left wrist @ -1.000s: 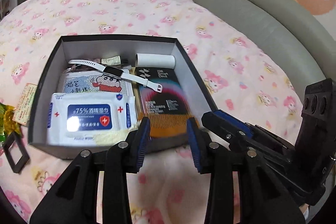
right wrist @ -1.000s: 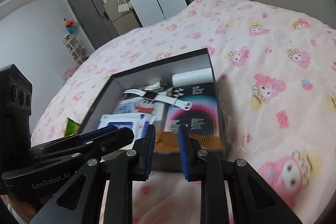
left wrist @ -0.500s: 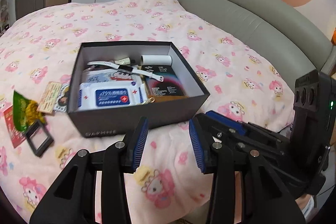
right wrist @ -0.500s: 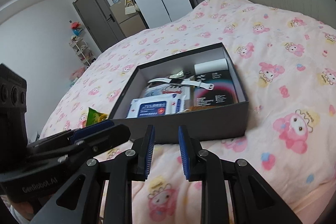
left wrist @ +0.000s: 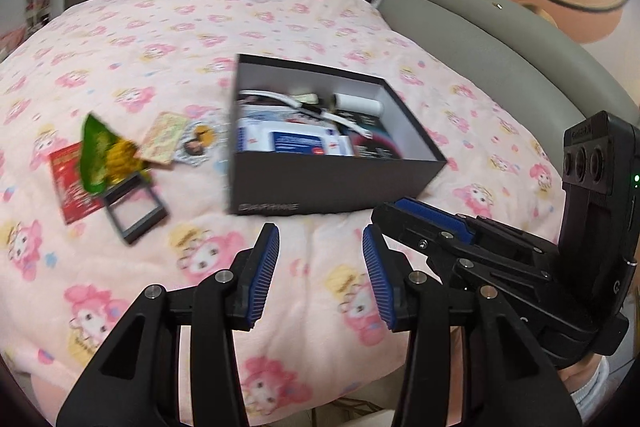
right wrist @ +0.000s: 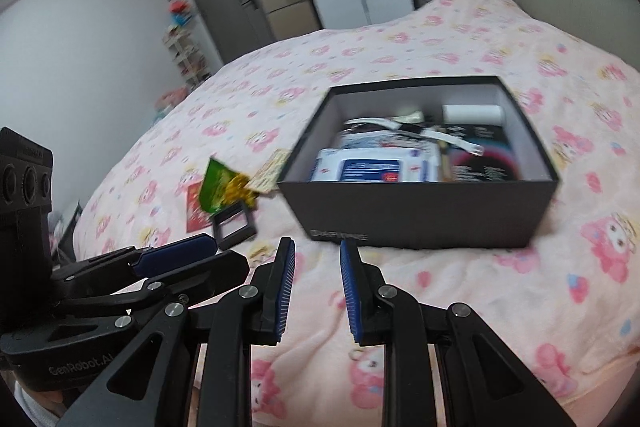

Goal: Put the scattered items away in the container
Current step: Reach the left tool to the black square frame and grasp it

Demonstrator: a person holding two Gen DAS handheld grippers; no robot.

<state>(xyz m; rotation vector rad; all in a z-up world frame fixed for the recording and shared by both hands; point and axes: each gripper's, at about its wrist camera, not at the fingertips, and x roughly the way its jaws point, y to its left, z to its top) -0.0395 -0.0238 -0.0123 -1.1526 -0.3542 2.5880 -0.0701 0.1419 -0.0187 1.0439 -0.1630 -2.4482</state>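
Far left on the bed [left wrist: 168,27], on the pink cartoon-print blanket, there's a little heap of stuff outside the box: a red packet [left wrist: 72,187], a green and yellow snack bag [left wrist: 100,155] lying over it, and a black square frame [left wrist: 136,211] just in front of those. Next to them sit a pale printed card [left wrist: 164,143] and a small round sticker-looking thing [left wrist: 198,143], right beside the box wall.

The dark box [left wrist: 332,187] sits mid-bed, open on top. Inside I can make out a wet-wipes pack [left wrist: 296,143], a white watch strap [left wrist: 280,99] draped across things, a white roll [left wrist: 358,105] at the back and a dark booklet [right wrist: 484,155] on the right side. It's blurry, so the finer bits are hard to tell.

The left tongs [left wrist: 320,259] hang over bare blanket in front of the box, jaws opening, nothing between them. The right tongs [right wrist: 318,275] are just beside them, blue pads only narrowly apart, nothing pinched either. Grey headboard [left wrist: 500,39] curves round on the right.
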